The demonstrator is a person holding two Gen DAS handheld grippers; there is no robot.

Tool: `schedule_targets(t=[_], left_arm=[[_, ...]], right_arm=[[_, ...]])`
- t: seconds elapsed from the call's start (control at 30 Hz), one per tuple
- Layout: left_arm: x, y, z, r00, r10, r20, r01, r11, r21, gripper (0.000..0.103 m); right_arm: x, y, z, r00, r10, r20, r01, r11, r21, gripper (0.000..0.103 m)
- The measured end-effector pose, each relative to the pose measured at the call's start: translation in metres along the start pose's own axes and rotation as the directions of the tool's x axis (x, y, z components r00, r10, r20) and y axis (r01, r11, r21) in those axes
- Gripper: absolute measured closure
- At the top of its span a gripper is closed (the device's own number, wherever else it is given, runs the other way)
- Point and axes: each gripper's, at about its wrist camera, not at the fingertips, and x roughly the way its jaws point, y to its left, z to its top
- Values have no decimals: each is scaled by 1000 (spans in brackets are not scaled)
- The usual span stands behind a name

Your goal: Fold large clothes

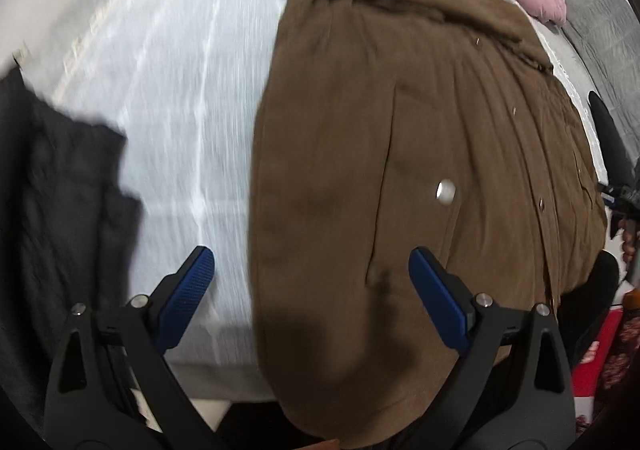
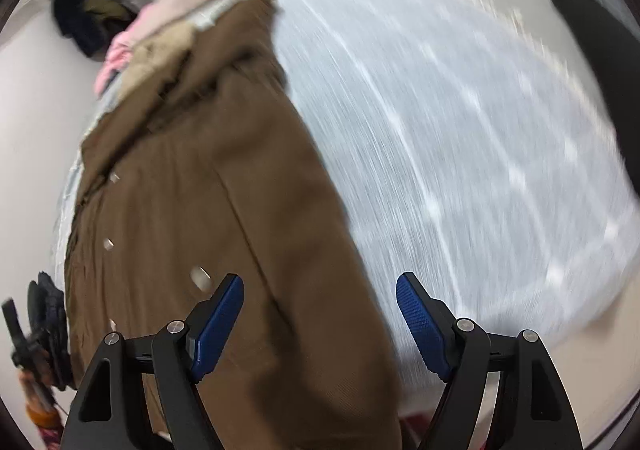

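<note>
Coat [image 1: 420,170] edge (blurred), sheet [image 1: 180,110] beside.

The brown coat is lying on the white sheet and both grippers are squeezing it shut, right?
Not quite. The brown coat does lie on the white sheet, but both grippers are open above it: the left gripper in the left wrist view, the right gripper in the right.

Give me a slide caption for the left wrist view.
Open left gripper above a brown coat lying on the white bedsheet, nothing held.
</note>
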Motion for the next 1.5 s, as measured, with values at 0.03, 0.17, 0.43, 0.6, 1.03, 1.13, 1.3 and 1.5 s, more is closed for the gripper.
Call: schedule_targets(t=[0.03, 0.17, 0.43, 0.6, 1.03, 1.13, 1.3, 1.5], left_arm=[[5, 3, -3, 1000, -21, -19, 21, 1000, -16, 6], [23, 10, -10, 994, -83, -69, 77, 993, -86, 6], [23, -19, -27, 992, -99, -75, 99, 995, -8, 5], [23, -39, -40, 986, -130, -103, 139, 987, 79, 5], [18, -32, -49, 942, -322, -96, 320, 947, -30, 19], [16, -25, -52, 937, -337, -93, 333, 941, -51, 48], [9, -14, -49, 918, -394, -29, 388, 913, -122, 87], [-29, -35, -47, 907, -384, 174, 393, 920, -14, 90]], right_arm=[[5, -5, -5, 1000, 9, -15, -9, 1000, 3, 23], [0, -9, -14, 999, 43, 9, -43, 999, -20, 23], [3, 9, -35, 999, -12, -53, 5, 991, -133, 17], [3, 13, -44, 994, 30, -102, -45, 988, -146, 17], [-4, -5, -65, 976, 157, -148, -175, 978, -118, 30], [-6, -6, -65, 977, 172, -127, -185, 977, -101, 57], [-23, -4, -71, 975, 215, -51, -220, 969, -109, 85], [-59, 17, -61, 950, 300, 85, -287, 948, -135, 90]])
